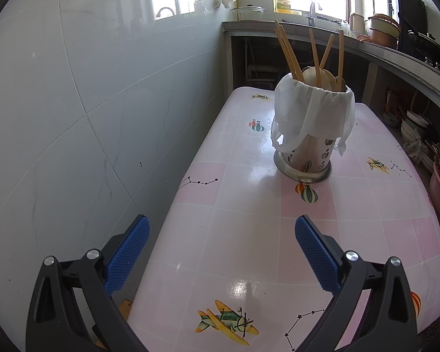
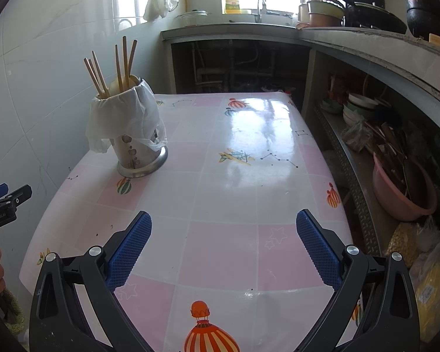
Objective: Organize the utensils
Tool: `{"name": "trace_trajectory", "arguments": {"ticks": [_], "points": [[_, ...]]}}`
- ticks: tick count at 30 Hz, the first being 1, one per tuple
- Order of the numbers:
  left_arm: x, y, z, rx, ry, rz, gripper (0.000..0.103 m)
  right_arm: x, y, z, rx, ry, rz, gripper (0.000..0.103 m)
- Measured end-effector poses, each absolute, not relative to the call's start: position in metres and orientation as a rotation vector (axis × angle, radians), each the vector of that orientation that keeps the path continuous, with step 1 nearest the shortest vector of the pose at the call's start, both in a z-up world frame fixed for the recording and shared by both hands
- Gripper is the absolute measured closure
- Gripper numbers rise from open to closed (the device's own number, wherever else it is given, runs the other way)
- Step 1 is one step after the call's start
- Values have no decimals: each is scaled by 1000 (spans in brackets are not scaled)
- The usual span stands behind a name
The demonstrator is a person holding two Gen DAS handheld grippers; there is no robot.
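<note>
A metal utensil holder (image 1: 306,158) lined with a white plastic bag (image 1: 314,111) stands on the pink patterned table (image 1: 249,234). Several wooden chopsticks (image 1: 287,50) and pale spoons (image 1: 311,77) stick up out of it. It also shows in the right wrist view (image 2: 140,158), at the table's left side, with chopsticks (image 2: 123,64) upright. My left gripper (image 1: 221,252) is open and empty, low over the table's near left edge, well short of the holder. My right gripper (image 2: 224,249) is open and empty over the near table. The left gripper's side (image 2: 6,202) shows at the far left.
A tiled wall (image 1: 73,117) runs along the table's left. A concrete counter (image 2: 366,47) with pots, a pan and a sink curves behind and to the right. Under it are bowls (image 2: 358,105), a pink basin (image 2: 402,193) of utensils and bags (image 2: 431,278).
</note>
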State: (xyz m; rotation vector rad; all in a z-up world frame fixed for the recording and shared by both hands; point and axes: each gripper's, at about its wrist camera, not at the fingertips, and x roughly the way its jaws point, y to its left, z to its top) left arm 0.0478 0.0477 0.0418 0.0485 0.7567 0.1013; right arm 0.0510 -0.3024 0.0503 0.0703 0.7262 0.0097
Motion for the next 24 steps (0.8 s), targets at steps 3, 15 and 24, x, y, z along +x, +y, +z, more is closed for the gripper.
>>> {"name": "trace_trajectory", "arguments": {"ticks": [3, 15, 24], "points": [[48, 48, 42, 49, 757, 101, 6, 51, -302, 50, 73, 727, 12, 8], [48, 49, 42, 48, 757, 100, 6, 51, -302, 50, 72, 730, 16, 8], [48, 49, 42, 48, 757, 100, 6, 50, -302, 50, 72, 729, 17, 8]]}}
